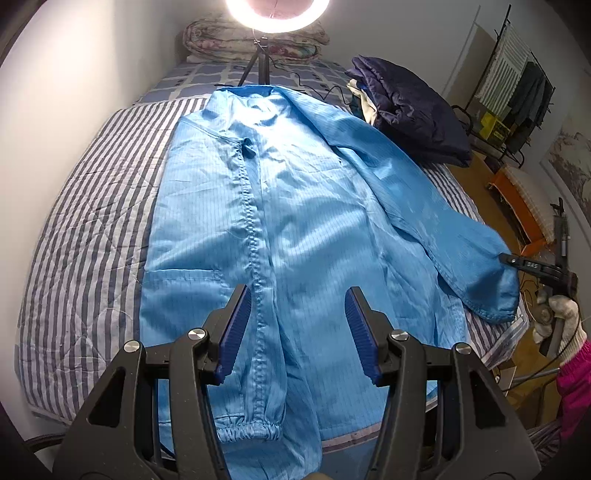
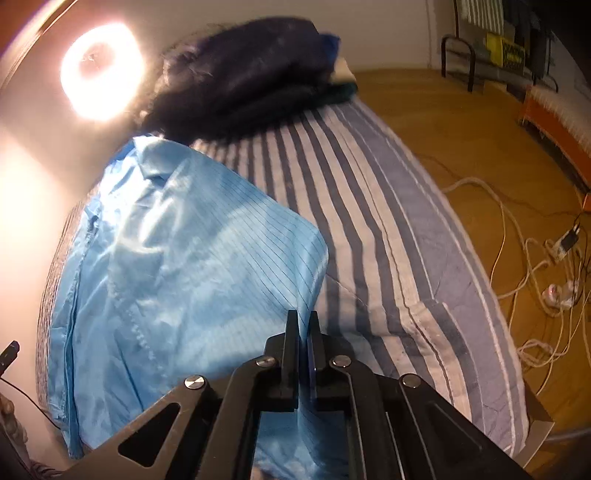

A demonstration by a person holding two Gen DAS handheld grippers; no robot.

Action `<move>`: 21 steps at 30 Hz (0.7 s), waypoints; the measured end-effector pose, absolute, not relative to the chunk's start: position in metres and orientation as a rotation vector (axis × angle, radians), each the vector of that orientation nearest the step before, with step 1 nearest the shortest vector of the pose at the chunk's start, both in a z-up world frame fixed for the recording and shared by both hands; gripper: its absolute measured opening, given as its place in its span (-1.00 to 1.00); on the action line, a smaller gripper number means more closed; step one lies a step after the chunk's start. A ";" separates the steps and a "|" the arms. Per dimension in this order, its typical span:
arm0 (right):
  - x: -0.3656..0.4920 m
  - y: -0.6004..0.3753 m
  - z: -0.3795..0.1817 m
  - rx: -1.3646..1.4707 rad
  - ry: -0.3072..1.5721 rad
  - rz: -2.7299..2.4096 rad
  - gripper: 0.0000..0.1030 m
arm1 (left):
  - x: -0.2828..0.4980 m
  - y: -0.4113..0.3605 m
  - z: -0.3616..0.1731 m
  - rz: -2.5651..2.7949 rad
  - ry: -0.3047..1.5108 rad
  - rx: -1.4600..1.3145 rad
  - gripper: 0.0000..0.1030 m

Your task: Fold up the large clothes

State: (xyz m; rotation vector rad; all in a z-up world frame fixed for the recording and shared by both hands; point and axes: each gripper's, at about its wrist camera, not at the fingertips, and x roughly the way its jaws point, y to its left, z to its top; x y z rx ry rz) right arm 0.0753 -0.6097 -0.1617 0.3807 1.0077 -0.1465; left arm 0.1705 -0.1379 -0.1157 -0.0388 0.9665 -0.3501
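1. While the blue coat (image 1: 295, 206) lies front-up along the striped bed (image 1: 85, 229), collar toward the ring light (image 1: 277, 14), I hold my left tool (image 1: 295, 325) released above its lower front, nothing between the pads.
2. The near sleeve already lies folded over the body, its elastic cuff (image 1: 251, 430) by the hem, so I judge that side done.
3. My right tool (image 2: 304, 354) is clenched on the far sleeve (image 1: 476, 273), blue fabric pinched between the pads; the left view shows that sleeve lifted off the bed at its edge, held out by my gloved hand (image 1: 561, 321).
4. I hold it near the cuff so the whole sleeve should follow when I swing it across the chest.
5. The dark folded pile (image 1: 413, 114) sits beside the coat's shoulder, close enough to snag.
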 end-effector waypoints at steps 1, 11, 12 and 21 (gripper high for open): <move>0.074 -0.602 -0.153 0.353 0.987 -0.136 -1.00 | 0.171 -0.137 -0.115 -0.348 0.965 -0.040 0.05; 0.060 -0.468 -0.085 0.019 0.835 0.118 -1.00 | 0.177 -0.109 -0.110 -0.292 0.950 -0.125 0.05; 0.057 -0.447 -0.084 -0.024 0.832 0.165 -1.00 | 0.178 -0.105 -0.110 -0.285 0.949 -0.137 0.05; 0.029 -0.305 -0.124 -0.309 0.907 0.503 -1.00 | 0.180 -0.076 -0.109 -0.228 0.947 -0.219 0.05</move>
